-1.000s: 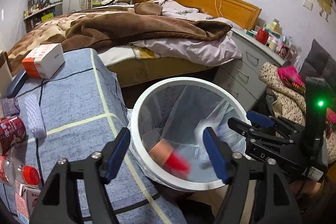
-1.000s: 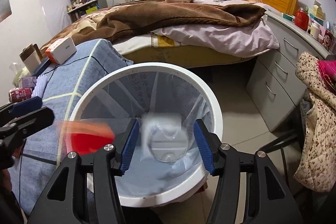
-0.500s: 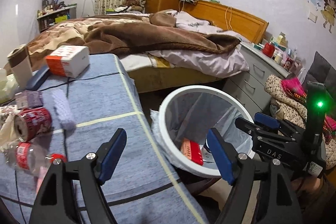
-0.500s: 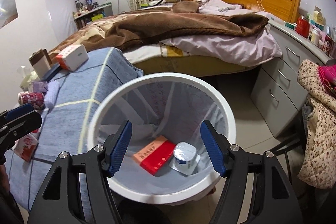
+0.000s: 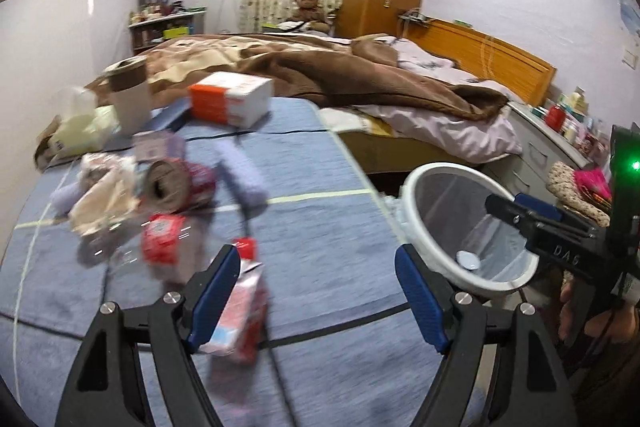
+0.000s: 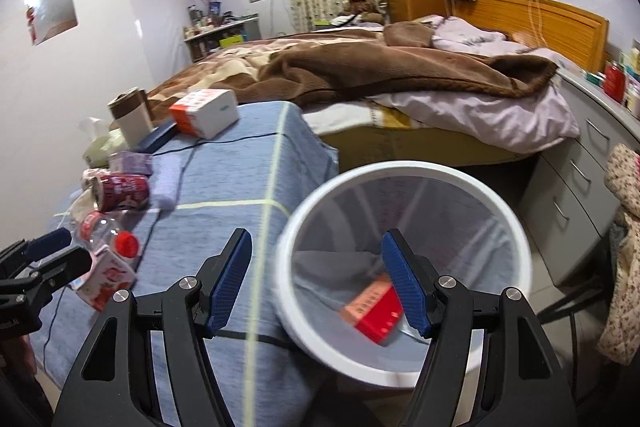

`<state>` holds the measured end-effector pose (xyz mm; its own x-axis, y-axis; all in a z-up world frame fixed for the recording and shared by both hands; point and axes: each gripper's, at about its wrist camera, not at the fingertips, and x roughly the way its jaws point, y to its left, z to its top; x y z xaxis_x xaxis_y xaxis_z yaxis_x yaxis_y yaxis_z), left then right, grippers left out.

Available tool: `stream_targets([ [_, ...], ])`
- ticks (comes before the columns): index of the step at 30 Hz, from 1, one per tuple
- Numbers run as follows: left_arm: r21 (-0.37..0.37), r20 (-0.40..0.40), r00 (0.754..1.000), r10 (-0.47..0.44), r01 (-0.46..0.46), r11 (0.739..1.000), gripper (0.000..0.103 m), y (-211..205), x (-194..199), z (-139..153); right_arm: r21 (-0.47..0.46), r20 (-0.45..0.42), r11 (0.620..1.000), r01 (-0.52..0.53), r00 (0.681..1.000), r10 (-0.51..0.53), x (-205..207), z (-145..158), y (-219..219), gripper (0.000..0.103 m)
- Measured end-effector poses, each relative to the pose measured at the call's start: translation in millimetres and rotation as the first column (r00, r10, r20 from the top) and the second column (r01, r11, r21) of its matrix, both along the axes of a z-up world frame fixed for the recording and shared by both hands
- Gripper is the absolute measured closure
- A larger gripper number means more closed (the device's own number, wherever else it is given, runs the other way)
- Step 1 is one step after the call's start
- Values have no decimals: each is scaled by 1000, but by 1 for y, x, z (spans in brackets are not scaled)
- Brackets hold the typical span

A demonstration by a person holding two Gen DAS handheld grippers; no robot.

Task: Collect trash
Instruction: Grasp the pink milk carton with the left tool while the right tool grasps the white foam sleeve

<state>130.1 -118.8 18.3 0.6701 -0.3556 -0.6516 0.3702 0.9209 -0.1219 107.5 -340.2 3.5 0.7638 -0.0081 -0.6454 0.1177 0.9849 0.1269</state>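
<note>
Trash lies clustered on the blue-covered table: pink carton, clear red-capped bottle, red can on its side, crumpled paper. White bin stands beside the table and holds a red box.

I have left gripper with jaws spread, empty, over the carton; right gripper likewise apart, empty, above the bin.

Risks, my judgement: round can and bottle may roll off if nudged; thin bottle plastic may buckle and slip; left view is smeared, so aim is uncertain; black cable could snag.
</note>
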Motion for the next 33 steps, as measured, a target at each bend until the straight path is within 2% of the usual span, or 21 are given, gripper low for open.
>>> stream_targets([
  [5,-12,-8,998,58,-58,998,21,33,-1,-6,1,0,999,-52,999,52,14,-1,24,34],
  [11,-4,-29,996,81,-81,997,20,55,2,-16,-11,1,992,-125,992,125,36,-3,52,34],
  [18,2,-74,997,34,-34,999,20,57,10,-33,5,-21,978,-210,977,210,73,-12,77,34],
  [22,26,-69,998,11,-9,1000,20,51,12,-42,22,-40,966,-257,965,258,97,-19,88,34],
  [29,52,-111,994,17,-11,999,20,46,30,-60,15,-68,947,-322,944,322,124,-28,104,34],
  [33,40,-132,991,18,-13,999,26,49,38,-65,22,-77,938,-347,935,347,136,-31,112,34],
])
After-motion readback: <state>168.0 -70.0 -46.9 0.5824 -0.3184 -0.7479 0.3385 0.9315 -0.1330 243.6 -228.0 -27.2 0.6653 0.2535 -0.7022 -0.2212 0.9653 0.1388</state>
